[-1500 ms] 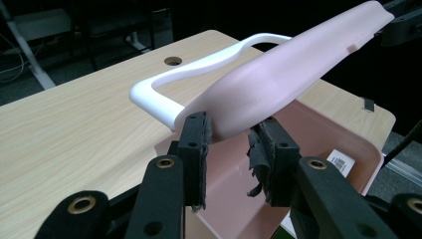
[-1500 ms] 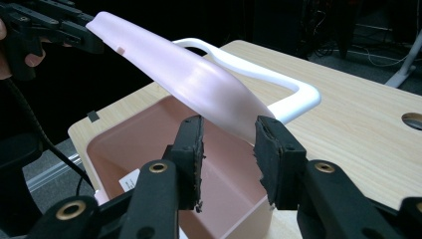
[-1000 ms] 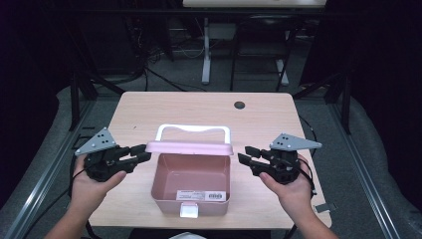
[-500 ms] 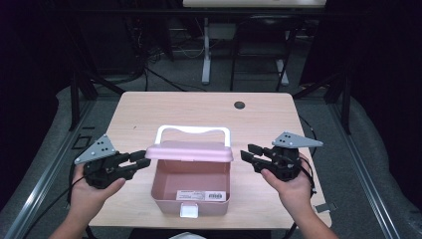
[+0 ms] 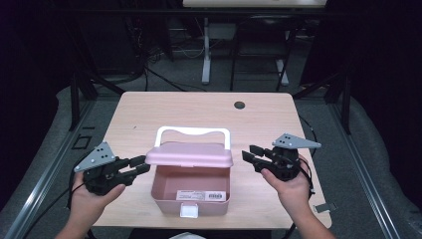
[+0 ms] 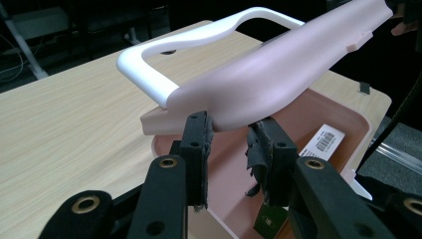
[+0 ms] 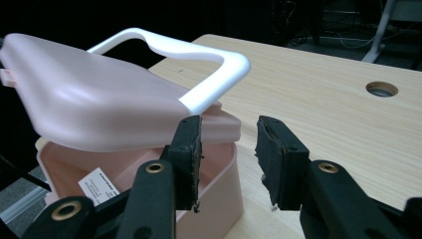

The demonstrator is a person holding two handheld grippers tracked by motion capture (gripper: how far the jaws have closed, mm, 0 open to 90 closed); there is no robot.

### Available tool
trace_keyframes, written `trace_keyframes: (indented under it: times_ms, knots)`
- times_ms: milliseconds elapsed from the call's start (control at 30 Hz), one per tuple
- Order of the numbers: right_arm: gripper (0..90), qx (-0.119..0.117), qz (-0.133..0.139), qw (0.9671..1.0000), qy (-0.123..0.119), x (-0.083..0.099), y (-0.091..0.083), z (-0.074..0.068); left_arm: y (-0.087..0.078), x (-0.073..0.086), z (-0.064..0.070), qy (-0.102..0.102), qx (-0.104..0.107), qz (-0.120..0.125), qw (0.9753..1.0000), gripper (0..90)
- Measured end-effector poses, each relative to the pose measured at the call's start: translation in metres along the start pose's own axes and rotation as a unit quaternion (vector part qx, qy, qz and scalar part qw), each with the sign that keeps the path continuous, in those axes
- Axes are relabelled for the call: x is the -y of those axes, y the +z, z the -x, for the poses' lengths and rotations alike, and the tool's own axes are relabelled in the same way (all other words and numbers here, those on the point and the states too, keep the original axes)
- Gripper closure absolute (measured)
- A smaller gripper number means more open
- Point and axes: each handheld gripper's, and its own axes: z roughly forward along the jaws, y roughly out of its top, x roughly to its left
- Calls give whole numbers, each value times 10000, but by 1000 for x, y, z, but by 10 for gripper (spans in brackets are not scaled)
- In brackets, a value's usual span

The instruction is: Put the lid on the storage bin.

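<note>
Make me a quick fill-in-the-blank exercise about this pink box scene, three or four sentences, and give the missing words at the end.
1. The lid of the pink box is ____, so the inside shows.
2. The handle on the lid is coloured ____.
3. The jaws of the left gripper reach the lid's ____ end in the high view.
4. The right gripper has its jaws ____, holding nothing.

Missing words: open; white; left; open

High overhead – gripper views close
</note>
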Motion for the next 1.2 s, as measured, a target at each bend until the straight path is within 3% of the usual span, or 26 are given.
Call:
trace_keyframes:
  times_ms: [533,967,1200]
  knots:
    - [599,403,-40,9992,-38,18,17,13,0,12,4,3,-5,-4,10000,698]
    - [585,657,-77,9977,124,35,30,26,1,22,8,1,-14,-14,10000,693]
    - [580,985,-75,9951,69,43,32,34,0,26,10,34,-24,-56,10000,692]
